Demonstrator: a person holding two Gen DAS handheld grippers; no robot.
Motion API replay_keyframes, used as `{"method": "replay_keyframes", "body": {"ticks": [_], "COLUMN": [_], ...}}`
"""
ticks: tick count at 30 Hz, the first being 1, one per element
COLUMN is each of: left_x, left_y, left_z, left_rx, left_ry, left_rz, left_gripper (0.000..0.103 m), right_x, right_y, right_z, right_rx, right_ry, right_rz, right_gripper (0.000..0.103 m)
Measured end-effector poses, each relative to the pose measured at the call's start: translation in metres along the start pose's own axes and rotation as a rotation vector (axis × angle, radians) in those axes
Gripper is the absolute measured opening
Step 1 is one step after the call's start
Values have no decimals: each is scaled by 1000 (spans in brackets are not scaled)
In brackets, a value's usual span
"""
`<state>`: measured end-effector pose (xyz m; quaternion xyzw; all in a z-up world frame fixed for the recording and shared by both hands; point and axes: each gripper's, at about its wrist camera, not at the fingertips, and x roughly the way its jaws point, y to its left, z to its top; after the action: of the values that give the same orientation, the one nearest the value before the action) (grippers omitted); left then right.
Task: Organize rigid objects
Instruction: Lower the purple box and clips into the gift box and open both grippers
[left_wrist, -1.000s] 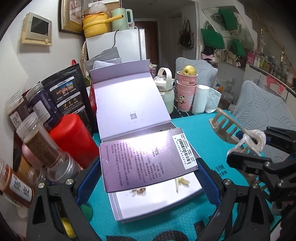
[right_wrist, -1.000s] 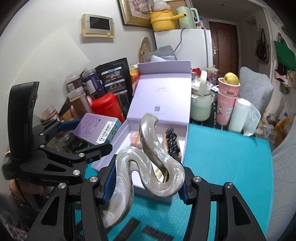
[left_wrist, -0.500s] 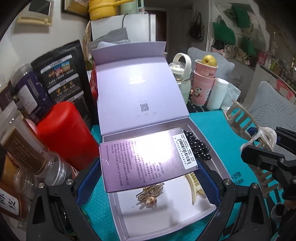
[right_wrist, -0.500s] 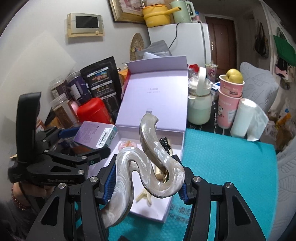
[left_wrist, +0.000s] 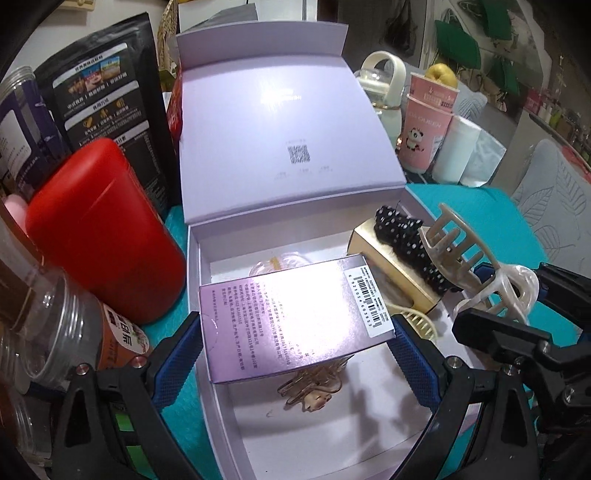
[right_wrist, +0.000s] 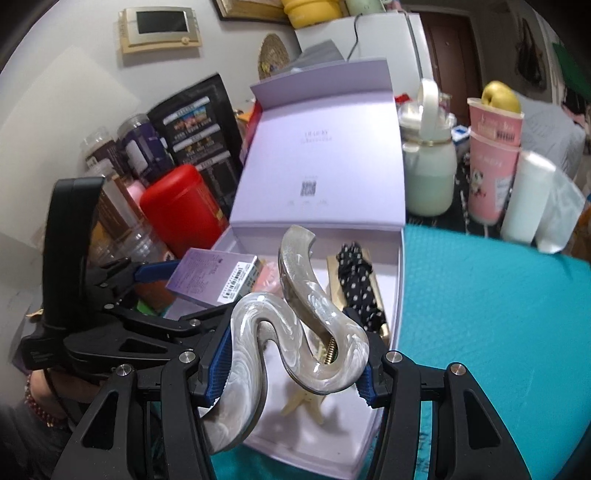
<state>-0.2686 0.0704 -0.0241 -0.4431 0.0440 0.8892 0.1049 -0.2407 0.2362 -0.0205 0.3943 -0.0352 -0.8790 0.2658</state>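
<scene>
My left gripper (left_wrist: 295, 350) is shut on a small purple carton (left_wrist: 295, 317) and holds it over the open lilac gift box (left_wrist: 229, 424). My right gripper (right_wrist: 291, 369) is shut on a pearly wavy hair claw clip (right_wrist: 295, 325), above the box's right part (right_wrist: 400, 280); the clip also shows in the left wrist view (left_wrist: 476, 273). Inside the box lie a gold card with a black dotted hair tie (left_wrist: 410, 243), a gold hair clip (left_wrist: 314, 387) and a cream claw clip (right_wrist: 303, 402). The purple carton also shows in the right wrist view (right_wrist: 214, 277).
A red canister (left_wrist: 103, 229), clear jars (left_wrist: 70, 332) and dark pouches (left_wrist: 107, 96) crowd the box's left side. A pale green kettle (right_wrist: 428, 177), pink cups with a pear (right_wrist: 495, 155) and a white roll (right_wrist: 524, 195) stand behind. Teal mat (right_wrist: 498, 314) lies to the right.
Both grippers have moved forward and down over the open box with their objects still held. The box's contents have come into view under the carton.
</scene>
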Motion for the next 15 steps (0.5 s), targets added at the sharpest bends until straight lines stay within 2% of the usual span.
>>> {"method": "replay_keyframes", "body": {"ticks": [10,15], "left_x": [24,27], "left_y": [-4,-6], "left_z": [-5,-4], "left_rx": [6,19], "left_ry": [67,77], "left_rz": [5,23], "left_gripper": [98,98], "right_x": [19,21], "right_y": [-8,-11], "right_z": [-12,-14], "right_rx": [5,12], "right_ry": [39,58], "right_rz": [-29,-26], "right_gripper": [55,55]}}
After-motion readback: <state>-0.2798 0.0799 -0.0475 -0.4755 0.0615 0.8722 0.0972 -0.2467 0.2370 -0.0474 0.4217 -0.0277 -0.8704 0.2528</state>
